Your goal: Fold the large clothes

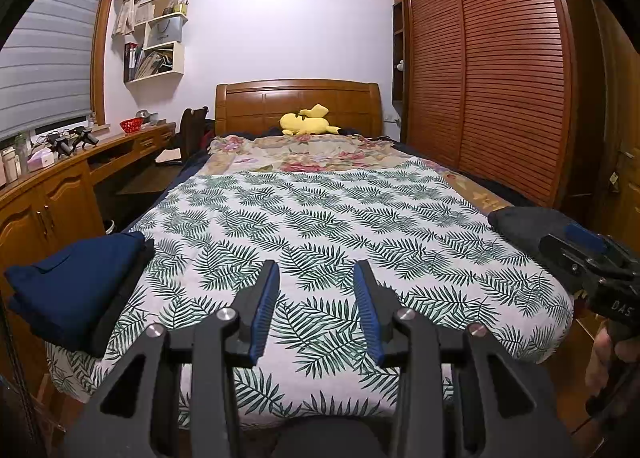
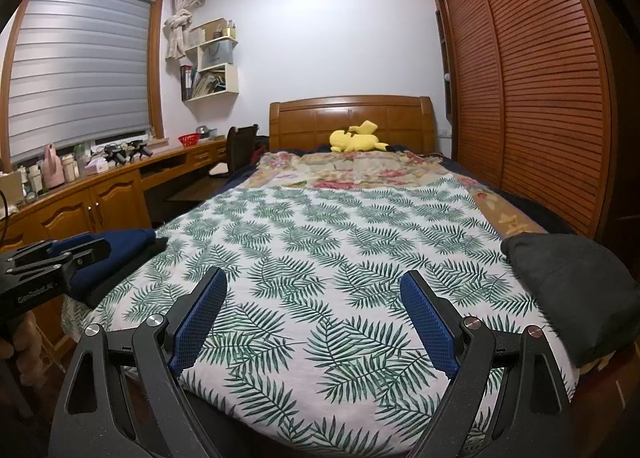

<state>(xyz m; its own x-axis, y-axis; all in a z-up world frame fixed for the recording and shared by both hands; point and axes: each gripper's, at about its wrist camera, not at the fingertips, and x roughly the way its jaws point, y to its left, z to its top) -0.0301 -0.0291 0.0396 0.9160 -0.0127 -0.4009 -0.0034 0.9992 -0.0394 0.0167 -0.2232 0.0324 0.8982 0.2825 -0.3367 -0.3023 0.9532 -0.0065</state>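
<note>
A leaf-print sheet (image 1: 320,209) (image 2: 340,225) lies flat over the bed. On its near left corner rests a folded navy garment (image 1: 76,282) (image 2: 116,250) on top of a black one. A dark grey garment (image 1: 528,221) (image 2: 568,286) is heaped on the near right corner. My left gripper (image 1: 315,270) (image 2: 80,250) hovers over the foot of the bed, jaws partly apart with nothing between them. My right gripper (image 2: 313,276) (image 1: 568,246) is held to its right, near the grey garment, jaws wide and empty.
A yellow plush toy (image 1: 306,121) lies by the wooden headboard (image 1: 296,101), on a floral cover. A slatted wardrobe (image 1: 500,77) runs along the right side. A wooden desk (image 2: 100,185) with bottles and a chair (image 2: 240,145) lines the left, under the window.
</note>
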